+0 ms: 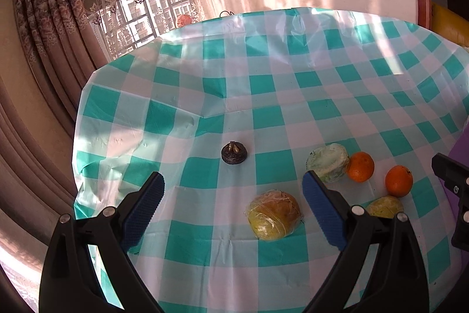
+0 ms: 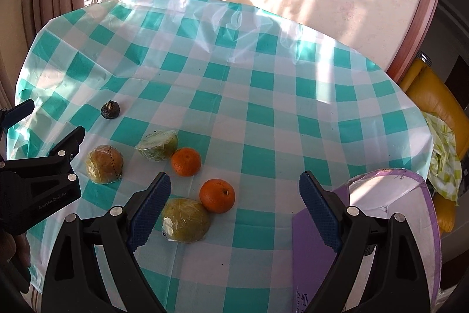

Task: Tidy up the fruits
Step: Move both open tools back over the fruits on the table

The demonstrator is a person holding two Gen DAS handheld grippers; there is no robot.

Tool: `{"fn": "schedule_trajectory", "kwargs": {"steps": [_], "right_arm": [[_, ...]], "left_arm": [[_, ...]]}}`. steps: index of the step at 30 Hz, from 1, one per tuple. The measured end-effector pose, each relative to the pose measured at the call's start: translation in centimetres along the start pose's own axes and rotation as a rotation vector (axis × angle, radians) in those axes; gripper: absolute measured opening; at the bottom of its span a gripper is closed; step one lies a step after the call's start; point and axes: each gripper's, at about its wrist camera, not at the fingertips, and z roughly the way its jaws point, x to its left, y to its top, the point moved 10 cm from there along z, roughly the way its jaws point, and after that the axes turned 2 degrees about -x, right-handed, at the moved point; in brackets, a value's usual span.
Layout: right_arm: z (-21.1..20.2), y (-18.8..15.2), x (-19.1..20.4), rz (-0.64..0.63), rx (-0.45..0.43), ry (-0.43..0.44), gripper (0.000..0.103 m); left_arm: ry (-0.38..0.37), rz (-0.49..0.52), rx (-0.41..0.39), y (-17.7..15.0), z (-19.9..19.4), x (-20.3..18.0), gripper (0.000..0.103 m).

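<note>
Fruits lie on a teal-and-white checked tablecloth (image 1: 263, 84). A plastic-wrapped yellow-brown fruit (image 1: 273, 214) (image 2: 104, 164) sits just ahead of my left gripper (image 1: 233, 189), which is open and empty above the cloth. A wrapped pale green fruit (image 1: 328, 162) (image 2: 158, 149) touches one orange (image 1: 360, 167) (image 2: 186, 162). A second orange (image 1: 398, 181) (image 2: 217, 195) lies against a wrapped yellow-green fruit (image 1: 384, 206) (image 2: 185, 220). A small dark fruit (image 1: 234, 153) (image 2: 110, 109) sits apart. My right gripper (image 2: 234, 191) is open and empty, over the yellow-green fruit and the second orange.
A purple box (image 2: 381, 213) with an open white inside stands at the table's right edge (image 1: 461, 172). A yellow chair (image 2: 433, 107) with a checked cloth is beyond it. Curtains (image 1: 52, 34) and a window are at the far left, a pink wall behind.
</note>
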Motion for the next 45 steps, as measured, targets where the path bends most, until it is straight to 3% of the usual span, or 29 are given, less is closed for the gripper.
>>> {"fn": "schedule_trajectory", "kwargs": {"steps": [26,45], "right_arm": [[3.6,0.5,5.2,-0.075,0.058,0.042,0.086],[8.5,-0.2,7.6,-0.095,0.13,0.069,0.086]], "left_arm": [[0.044,-0.058,0.08,-2.5,4.6,5.0,0.095],[0.051,-0.057,0.167,-4.7,9.6,5.9,0.095]]}}
